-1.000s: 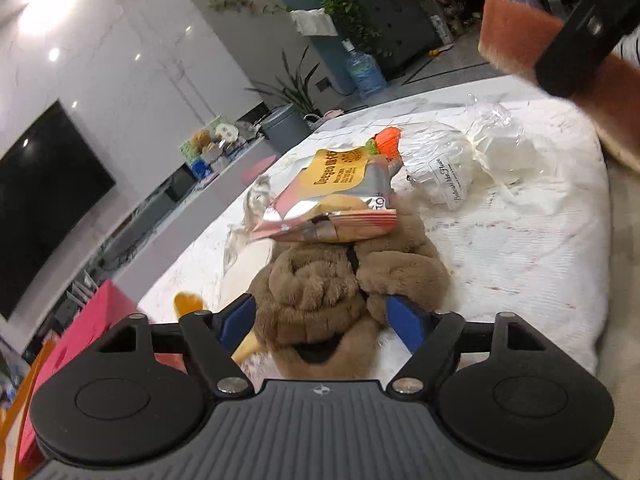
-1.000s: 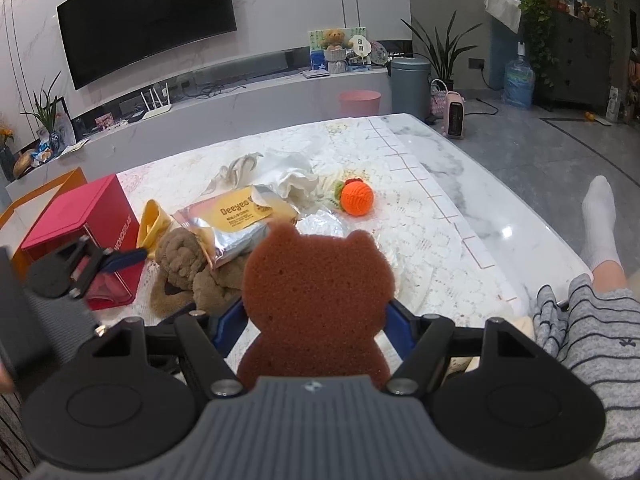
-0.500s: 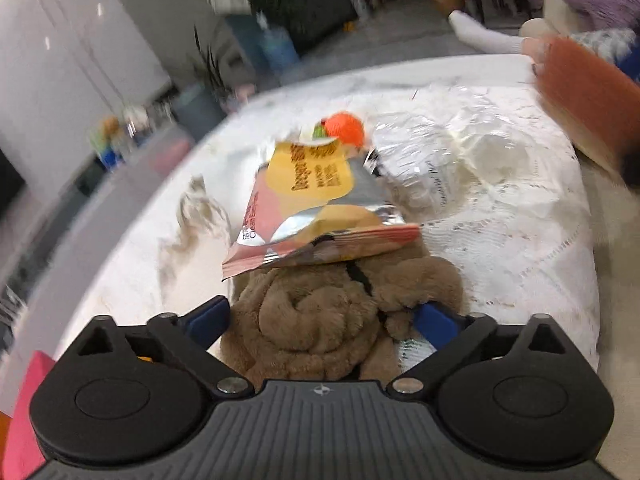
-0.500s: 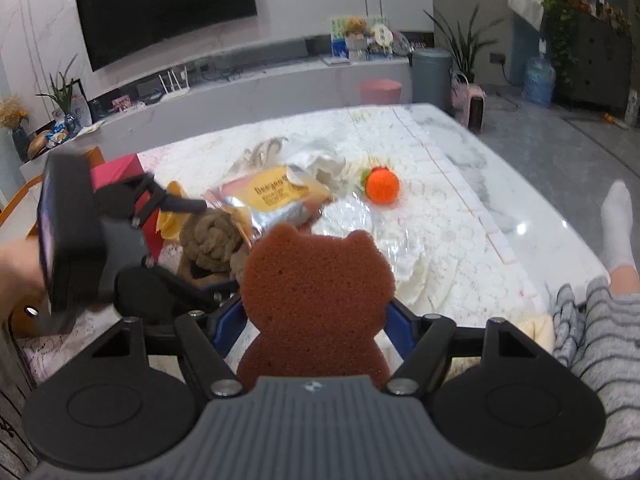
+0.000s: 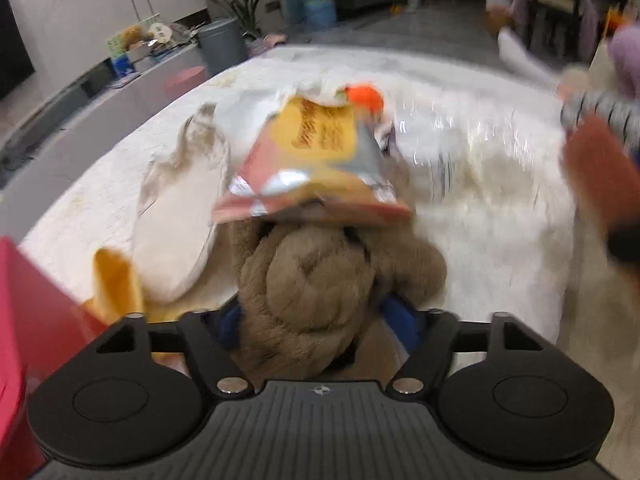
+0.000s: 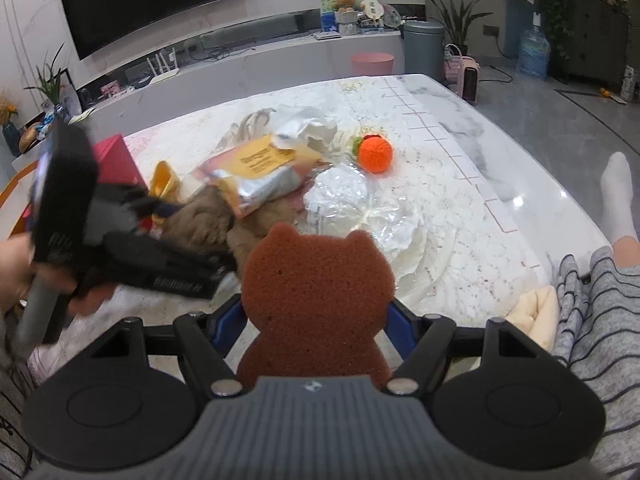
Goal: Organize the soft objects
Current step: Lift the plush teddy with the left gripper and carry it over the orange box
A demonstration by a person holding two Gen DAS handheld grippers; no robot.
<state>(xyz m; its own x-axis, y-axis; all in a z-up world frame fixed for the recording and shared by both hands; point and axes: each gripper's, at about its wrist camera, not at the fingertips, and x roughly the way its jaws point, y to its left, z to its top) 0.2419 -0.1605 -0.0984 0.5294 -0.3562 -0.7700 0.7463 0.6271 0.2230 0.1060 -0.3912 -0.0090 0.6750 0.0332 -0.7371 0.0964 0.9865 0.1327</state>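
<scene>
Two tongs busy: left gripper pinching brown plush under snack bag; right gripper clamping bear sponge, likely for sorting.

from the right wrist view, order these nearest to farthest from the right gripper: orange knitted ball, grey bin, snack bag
1. snack bag, left of centre on the table, resting on the brown plush.
2. orange knitted ball, farther back, slightly right.
3. grey bin, on the floor beyond the table.
</scene>
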